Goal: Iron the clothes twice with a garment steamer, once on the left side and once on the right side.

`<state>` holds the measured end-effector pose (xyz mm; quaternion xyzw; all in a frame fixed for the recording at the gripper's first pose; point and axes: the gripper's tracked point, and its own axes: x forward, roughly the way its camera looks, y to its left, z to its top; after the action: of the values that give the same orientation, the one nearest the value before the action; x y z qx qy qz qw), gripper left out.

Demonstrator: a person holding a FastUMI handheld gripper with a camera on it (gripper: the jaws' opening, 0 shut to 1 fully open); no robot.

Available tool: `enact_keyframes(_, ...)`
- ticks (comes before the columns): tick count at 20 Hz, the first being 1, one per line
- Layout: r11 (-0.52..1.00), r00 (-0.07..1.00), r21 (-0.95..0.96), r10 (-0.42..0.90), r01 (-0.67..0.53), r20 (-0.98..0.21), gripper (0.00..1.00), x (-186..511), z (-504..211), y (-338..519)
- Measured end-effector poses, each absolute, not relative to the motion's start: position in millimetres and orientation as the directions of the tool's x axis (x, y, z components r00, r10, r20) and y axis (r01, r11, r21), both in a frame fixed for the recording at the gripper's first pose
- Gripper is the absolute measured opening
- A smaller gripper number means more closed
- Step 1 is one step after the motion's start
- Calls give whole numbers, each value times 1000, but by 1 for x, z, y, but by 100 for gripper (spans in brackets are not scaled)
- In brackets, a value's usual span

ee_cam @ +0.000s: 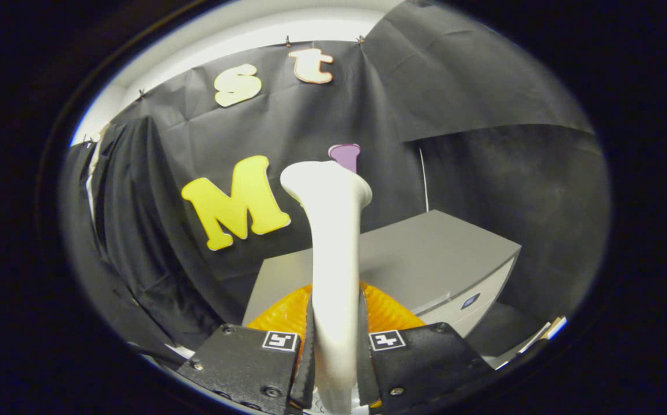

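Observation:
My gripper [336, 351] is shut on the white garment steamer [333, 242], both fingers pressing its slim handle from left and right. The steamer stands upright between the fingers and rises to a flared head well above them. Behind the handle, just past the fingertips, lies an orange ribbed part [388, 311]; I cannot tell what it belongs to. A dark garment [131, 230] hangs at the left, beyond and to the left of the fingers, with a pale edge along its upper left.
A grey box-shaped unit [425, 259] with a pale front stands just beyond the steamer to the right. Black cloth walls close the booth behind and to the right. Some flat pale items [541, 337] lie low at the right.

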<state>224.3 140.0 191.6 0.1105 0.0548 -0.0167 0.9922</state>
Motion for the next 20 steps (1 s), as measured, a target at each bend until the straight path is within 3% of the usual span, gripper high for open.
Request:
enact_keyframes(10, 979, 999, 202, -18, 12, 28, 32, 142, 194, 222)
enact_keyframes(20, 986, 990, 160, 22, -45, 141, 32, 113, 214, 296)
